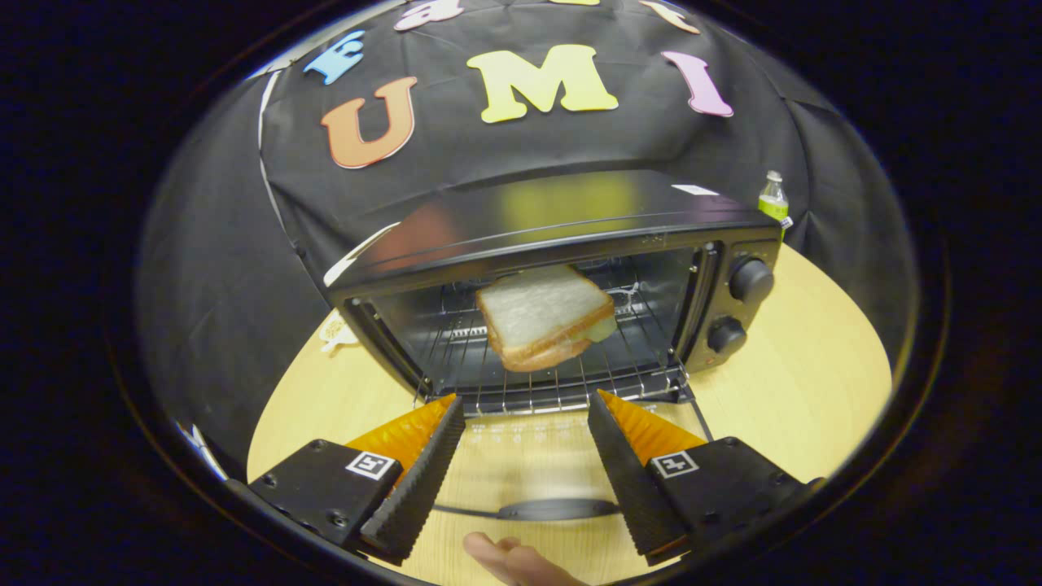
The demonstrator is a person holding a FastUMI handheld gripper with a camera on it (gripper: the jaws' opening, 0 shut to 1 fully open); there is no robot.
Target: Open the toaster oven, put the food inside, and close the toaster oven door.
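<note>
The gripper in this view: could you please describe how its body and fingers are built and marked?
The gripper has two wedge-shaped fingers with ribbed inner faces. Each sits on a black block fastened with screws and bearing a small square black-and-white marker. Orange panels back the fingers. They stand apart, holding nothing. A bare fingertip shows below.

The toaster oven [570, 268] mouth is left wide open just ahead of the spread, empty fingers [525, 407]. The rack's middle is taken by the sandwich [544, 316]; room is seen either side.
</note>
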